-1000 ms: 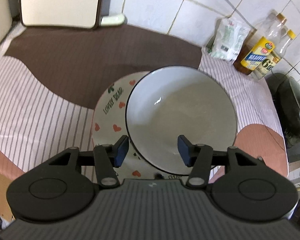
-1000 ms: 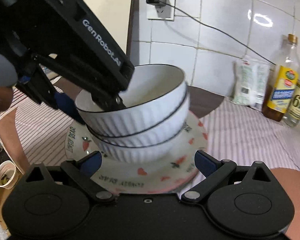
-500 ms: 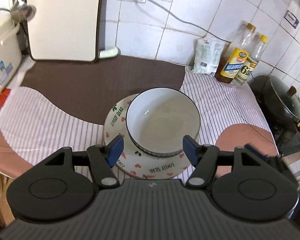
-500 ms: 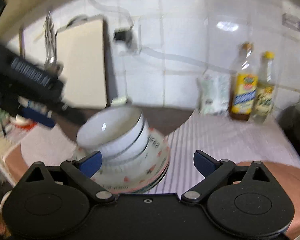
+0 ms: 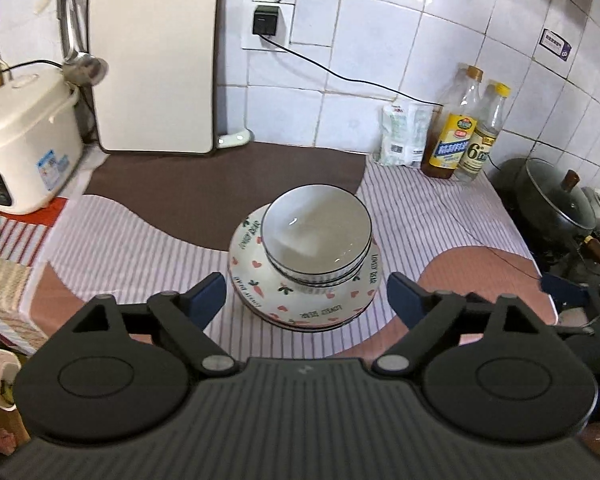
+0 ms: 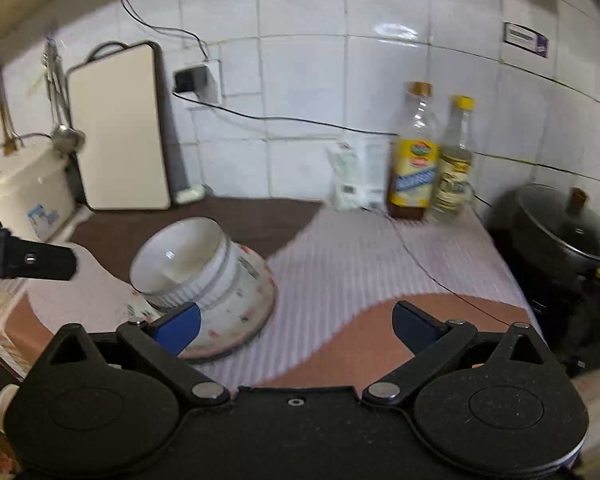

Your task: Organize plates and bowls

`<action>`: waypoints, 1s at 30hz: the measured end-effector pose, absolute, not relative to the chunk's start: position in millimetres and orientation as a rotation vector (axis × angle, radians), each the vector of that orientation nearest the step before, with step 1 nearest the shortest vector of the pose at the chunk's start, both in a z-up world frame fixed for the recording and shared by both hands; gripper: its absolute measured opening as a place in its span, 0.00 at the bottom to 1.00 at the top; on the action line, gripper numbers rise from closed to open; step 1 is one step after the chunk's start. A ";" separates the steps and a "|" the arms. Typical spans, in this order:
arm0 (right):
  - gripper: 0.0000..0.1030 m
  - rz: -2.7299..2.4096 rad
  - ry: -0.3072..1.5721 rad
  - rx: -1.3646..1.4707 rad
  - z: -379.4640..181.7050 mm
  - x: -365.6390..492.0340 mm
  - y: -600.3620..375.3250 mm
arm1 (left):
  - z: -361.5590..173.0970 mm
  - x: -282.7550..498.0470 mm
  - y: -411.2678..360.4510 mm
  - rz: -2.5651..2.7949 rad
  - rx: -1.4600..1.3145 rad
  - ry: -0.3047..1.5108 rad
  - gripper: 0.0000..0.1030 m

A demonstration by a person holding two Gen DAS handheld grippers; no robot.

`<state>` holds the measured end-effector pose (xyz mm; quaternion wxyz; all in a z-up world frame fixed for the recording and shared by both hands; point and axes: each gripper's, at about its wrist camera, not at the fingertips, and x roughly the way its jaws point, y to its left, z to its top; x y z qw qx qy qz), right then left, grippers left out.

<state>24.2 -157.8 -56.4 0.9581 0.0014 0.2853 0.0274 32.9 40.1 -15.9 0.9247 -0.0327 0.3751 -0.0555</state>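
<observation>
The white ribbed ceramic bowls with thin black rims [image 5: 317, 236] sit nested one inside the other, mouths facing straight up, on top of a stack of white round plates printed with red hearts, carrots and the words "LOVELY BEAR" [image 5: 260, 280]. The whole pile rests upright near the middle of the counter on a striped pink, white and brown cloth [image 5: 132, 248], with the bowls set slightly toward the far right of the plates' centre so more printed rim shows on the near left. The top bowl is glossy and bare inside, catching a small highlight. In the right wrist view the same pile [image 6: 204, 268] appears left of centre and blurred, looking tilted through the lens. The left gripper [image 5: 304, 298] hangs just near of the pile with its blue-padded fingers [image 5: 206, 298] spread wide apart, gripping nothing and clear of the plates. The right gripper [image 6: 296, 326] is likewise spread wide and holds nothing; its left blue pad [image 6: 178, 326] overlaps the plates' near edge in the picture, though contact cannot be told. Against the far tiled wall stand a white rectangular cutting board with a dark edge [image 5: 152, 60], a cream rice cooker [image 5: 24, 140] at far left, a white plastic pouch [image 5: 404, 136], and two clear bottles with yellow caps [image 5: 466, 136]. A dark lidded pot [image 5: 556, 200] sits at far right.
</observation>
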 end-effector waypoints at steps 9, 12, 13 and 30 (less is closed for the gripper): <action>1.00 0.022 0.550 0.010 -35.9 -10.6 -166.2 | -14.8 9.7 43.5 -0.077 -0.042 0.747 0.87; 1.00 0.021 0.538 0.007 -30.2 -20.0 -165.9 | -15.3 4.0 43.6 -0.056 -0.015 0.749 0.87; 1.00 0.018 0.539 0.002 -29.1 -22.4 -165.3 | -15.3 2.2 43.8 -0.057 -0.009 0.750 0.87; 1.00 -0.012 0.552 -0.079 -26.3 -42.9 -154.6 | -18.3 -13.0 41.6 -0.020 0.008 0.740 0.87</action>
